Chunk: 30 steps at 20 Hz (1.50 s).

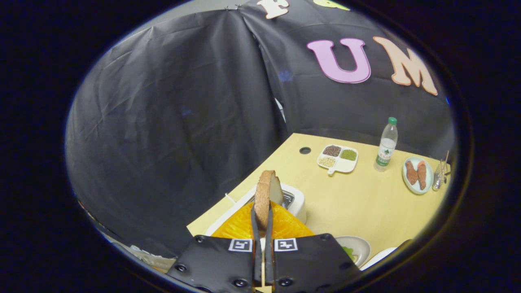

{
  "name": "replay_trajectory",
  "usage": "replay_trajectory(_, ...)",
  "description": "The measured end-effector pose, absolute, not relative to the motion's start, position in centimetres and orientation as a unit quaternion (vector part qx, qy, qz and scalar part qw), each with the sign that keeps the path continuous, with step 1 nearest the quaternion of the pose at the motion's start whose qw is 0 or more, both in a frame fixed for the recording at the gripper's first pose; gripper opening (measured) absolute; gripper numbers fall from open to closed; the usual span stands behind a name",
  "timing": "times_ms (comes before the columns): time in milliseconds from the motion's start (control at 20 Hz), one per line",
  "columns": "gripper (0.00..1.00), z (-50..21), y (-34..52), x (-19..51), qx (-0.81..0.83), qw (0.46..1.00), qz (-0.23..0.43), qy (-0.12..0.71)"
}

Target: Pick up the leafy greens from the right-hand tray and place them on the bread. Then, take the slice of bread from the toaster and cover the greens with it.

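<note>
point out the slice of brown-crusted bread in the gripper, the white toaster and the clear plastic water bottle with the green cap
slice of brown-crusted bread (263, 198): gripper view, on its crust edge, clamped between the gripper (263, 226) fingers
white toaster (298, 202): gripper view, on its top right corner
clear plastic water bottle (386, 147): gripper view, on its label
</note>
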State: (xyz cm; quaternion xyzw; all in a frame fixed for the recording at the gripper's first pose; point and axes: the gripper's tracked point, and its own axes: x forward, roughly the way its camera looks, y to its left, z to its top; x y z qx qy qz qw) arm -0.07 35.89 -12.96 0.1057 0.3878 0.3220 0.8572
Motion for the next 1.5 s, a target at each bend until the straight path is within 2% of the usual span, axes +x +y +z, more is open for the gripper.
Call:
replay_trajectory(300, 0.06, -11.7, 31.4, 0.1, 0.119, 0.873, 0.293, 0.372)
replay_trajectory(700, 0.06, -13.9, 24.9, -1.1, 0.150, 0.881, 0.230, 0.385)
replay_trajectory(1100, 0.06, -20.1, 22.5, -4.0, 0.178, 0.866, 0.197, 0.424)
replay_trajectory(1500, 0.06, -22.9, 21.1, -7.4, 0.202, 0.845, 0.190, 0.457)
